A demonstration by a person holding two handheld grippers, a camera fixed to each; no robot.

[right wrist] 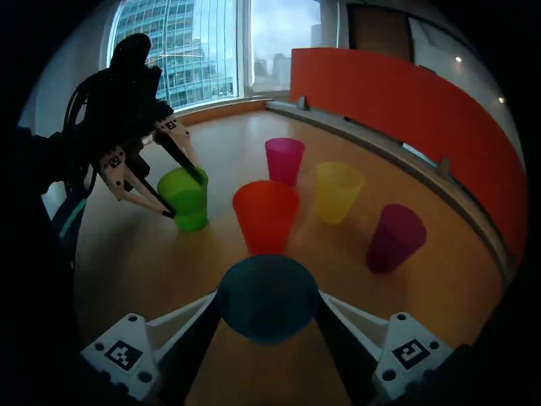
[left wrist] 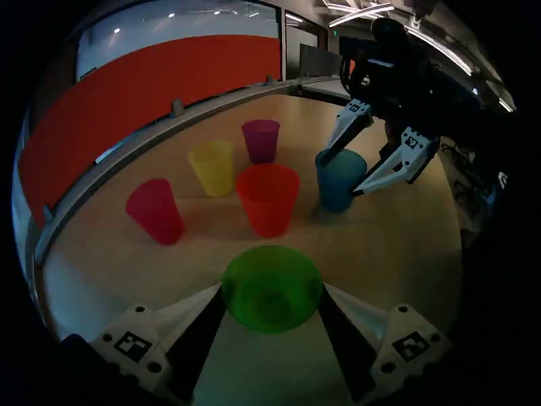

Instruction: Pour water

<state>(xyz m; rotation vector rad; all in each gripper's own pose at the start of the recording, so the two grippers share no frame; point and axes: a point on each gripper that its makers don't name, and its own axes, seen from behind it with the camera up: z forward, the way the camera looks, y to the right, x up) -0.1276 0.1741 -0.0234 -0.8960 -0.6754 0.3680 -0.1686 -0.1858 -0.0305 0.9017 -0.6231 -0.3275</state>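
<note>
Fingers [left wrist: 177, 312] of our left gripper [left wrist: 271, 289] squeeze the round green plastic cup [left wrist: 272, 301], one on each side, so the jaws are clamped on it. Our right gripper [right wrist: 267, 296] holds the round blue plastic cup [right wrist: 267, 308] the same way, jaws tight on both sides. Both cups stand upright on the light wooden table [left wrist: 406, 257]. Just past each pair of jaws we see the orange plastic cup [left wrist: 268, 197]. Farther off stand the yellow plastic cup [left wrist: 213, 167], the purple plastic cup [left wrist: 260, 140] and the pink plastic cup [left wrist: 155, 211].
</note>
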